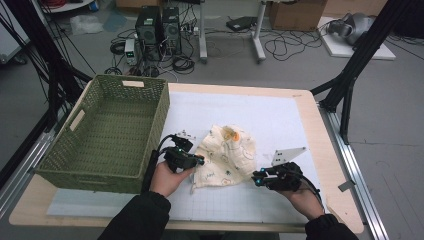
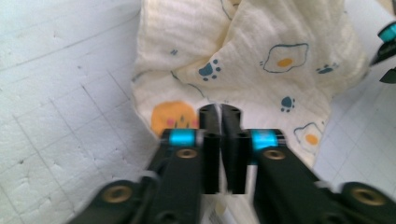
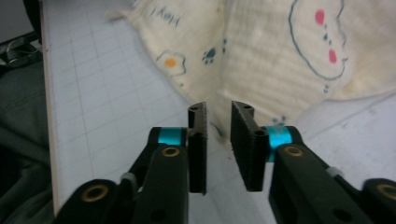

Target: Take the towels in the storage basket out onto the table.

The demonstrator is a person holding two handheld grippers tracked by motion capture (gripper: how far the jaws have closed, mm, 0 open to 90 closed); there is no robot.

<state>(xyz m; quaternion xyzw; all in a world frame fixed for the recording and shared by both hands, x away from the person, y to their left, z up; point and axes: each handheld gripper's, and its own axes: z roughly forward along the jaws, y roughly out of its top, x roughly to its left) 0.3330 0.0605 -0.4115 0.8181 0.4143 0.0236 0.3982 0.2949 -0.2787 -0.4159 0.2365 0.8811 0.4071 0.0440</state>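
1. Near the middle of the white gridded mat lies the cloth (image 1: 226, 156), a cream muslin piece printed with fried eggs, paw marks and a cloud face, crumpled into a rough heap and not spread flat

2. Its longer run goes from the near-left corner, by the person's left hand, up and away to the bunched orange-marked top at the far side; the near edge sits towards the person

3. At the cloth's left edge stands the left hand-held gripper (image 1: 199, 161), pointing right into the fabric; in the left gripper view its jaws are almost together with a thin slit between them, the cloth just beyond the tips, and I cannot tell whether a fold is pinched

4. Off the cloth's near-right corner sits the right hand-held gripper (image 1: 256, 179), pointing left at it; its own view shows the jaws narrowly parted with bare mat between them and the cloth's edge just ahead, so it holds nothing

5. Both hands flank the cloth; the left looks the closer, and a next grasp likely means each reaching inward to its own corner

6. Well left of the cloth the green woven basket (image 1: 107, 134) stands on the worktop (image 1: 310, 120), nothing in it
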